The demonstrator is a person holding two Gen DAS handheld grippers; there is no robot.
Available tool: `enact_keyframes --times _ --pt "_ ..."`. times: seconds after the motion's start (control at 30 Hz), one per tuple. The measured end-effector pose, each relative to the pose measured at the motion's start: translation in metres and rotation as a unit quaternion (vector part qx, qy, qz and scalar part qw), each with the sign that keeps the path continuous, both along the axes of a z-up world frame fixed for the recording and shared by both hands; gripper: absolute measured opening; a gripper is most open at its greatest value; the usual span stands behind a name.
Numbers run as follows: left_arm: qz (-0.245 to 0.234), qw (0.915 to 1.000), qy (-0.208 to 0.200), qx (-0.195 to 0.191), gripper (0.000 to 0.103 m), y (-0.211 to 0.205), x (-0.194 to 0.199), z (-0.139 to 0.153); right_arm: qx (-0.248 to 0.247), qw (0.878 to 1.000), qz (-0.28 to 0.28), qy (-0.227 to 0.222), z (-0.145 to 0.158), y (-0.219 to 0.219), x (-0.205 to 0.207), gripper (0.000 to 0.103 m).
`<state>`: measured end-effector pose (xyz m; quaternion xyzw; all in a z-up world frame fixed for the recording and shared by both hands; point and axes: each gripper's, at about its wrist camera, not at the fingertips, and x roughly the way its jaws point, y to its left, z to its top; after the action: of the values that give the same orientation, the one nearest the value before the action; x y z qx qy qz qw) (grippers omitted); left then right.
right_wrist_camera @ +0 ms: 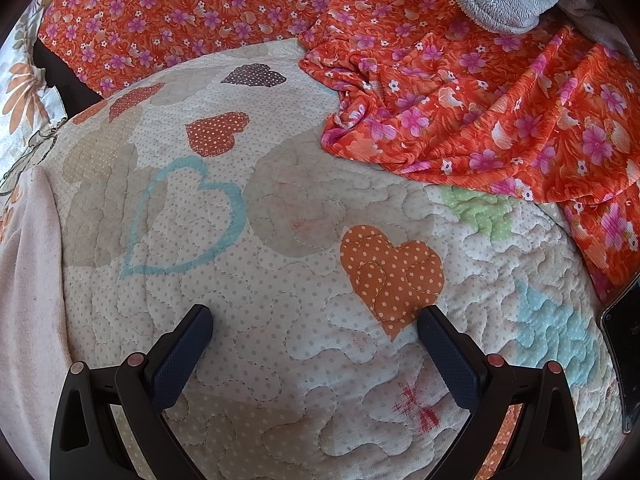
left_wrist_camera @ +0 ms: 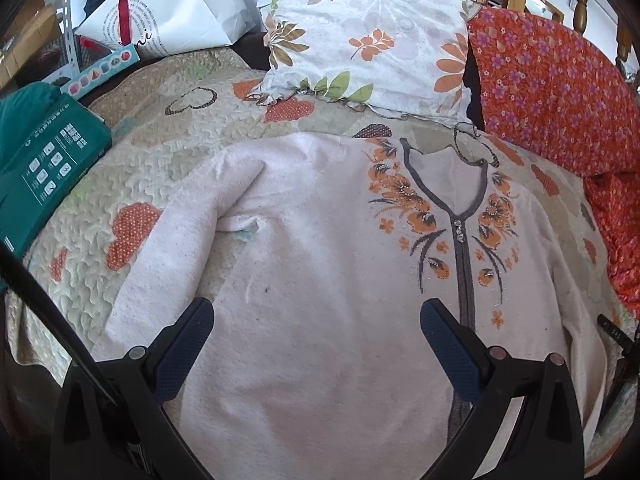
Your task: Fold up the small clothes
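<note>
A pale pink top [left_wrist_camera: 320, 248] with orange flower print and a grey button placket lies face up on the quilted bedspread [left_wrist_camera: 160, 152]. Its left sleeve is folded in over the body. My left gripper [left_wrist_camera: 316, 320] is open and empty, hovering over the top's lower front. My right gripper [right_wrist_camera: 314, 328] is open and empty over bare quilt [right_wrist_camera: 280, 208], to the right of the top, whose edge [right_wrist_camera: 28, 280] shows at the far left of the right wrist view.
A floral white pillow [left_wrist_camera: 368, 32] and an orange flowered pillow [left_wrist_camera: 556, 92] lie behind the top. Orange flowered cloth [right_wrist_camera: 480, 112] is bunched at the right. A green box [left_wrist_camera: 48, 160] and a white bag [left_wrist_camera: 168, 12] sit at the left. A dark phone [right_wrist_camera: 628, 344] lies at the right edge.
</note>
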<state>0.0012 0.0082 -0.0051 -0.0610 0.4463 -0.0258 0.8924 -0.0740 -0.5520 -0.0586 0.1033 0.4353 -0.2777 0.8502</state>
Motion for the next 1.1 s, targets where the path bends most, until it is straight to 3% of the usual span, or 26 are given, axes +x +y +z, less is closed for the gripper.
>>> enact_keyframes --times 0.4,0.63,1.1 --pt "0.002 0.9999 -0.014 0.007 0.103 0.013 0.001 0.001 0.0 1.0 0.0 0.0 0.0 0.0 0.0 0.103" --pt "0.014 0.9999 0.002 0.005 0.103 0.024 0.009 -0.007 0.0 1.0 0.0 0.0 0.0 0.0 0.0 0.103" --pt "0.016 0.9997 -0.001 0.02 0.103 0.014 0.017 -0.011 0.0 1.0 0.0 0.0 0.0 0.0 0.0 0.103"
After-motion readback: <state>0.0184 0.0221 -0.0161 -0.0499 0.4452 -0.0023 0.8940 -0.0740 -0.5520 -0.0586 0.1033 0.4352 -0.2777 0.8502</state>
